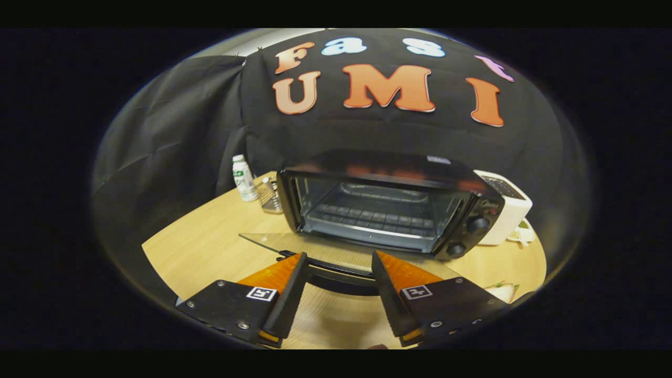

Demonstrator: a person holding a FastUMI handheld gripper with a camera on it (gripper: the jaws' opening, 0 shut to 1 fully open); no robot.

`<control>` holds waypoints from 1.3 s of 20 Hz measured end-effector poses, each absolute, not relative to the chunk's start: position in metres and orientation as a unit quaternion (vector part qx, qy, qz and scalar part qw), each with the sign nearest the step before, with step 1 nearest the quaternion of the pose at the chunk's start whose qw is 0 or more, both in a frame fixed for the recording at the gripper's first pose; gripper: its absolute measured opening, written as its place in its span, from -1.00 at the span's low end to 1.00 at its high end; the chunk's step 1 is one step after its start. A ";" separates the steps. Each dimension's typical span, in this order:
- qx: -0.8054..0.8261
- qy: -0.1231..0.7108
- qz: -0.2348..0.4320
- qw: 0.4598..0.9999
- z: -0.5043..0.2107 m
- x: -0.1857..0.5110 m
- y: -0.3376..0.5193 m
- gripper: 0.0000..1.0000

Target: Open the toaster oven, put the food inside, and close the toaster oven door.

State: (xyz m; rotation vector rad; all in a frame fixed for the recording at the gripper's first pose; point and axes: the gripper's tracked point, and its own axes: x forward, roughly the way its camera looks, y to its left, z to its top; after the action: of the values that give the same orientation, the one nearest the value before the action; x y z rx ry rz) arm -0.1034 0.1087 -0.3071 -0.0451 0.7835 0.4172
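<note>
Now my gripper's fingers (338,268) stand apart, flanking the lowered glass door's handle (338,277); black toaster oven (388,202) open, so food comes next, perhaps the item beside the right finger.

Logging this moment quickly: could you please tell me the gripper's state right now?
Gripper: open, holding nothing, its fingers either side of the open toaster oven door's handle.

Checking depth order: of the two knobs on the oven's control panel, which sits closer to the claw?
The lower knob, under the upper knob on the toaster oven, is closer. The open claw straddles the lowered door's handle.
</note>
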 end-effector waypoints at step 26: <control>0.032 0.440 0.149 0.885 -0.312 -0.111 0.049 0.55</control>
State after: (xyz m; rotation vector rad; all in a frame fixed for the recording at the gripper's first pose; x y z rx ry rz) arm -0.1115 0.0495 -0.3118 0.0666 0.9154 0.3099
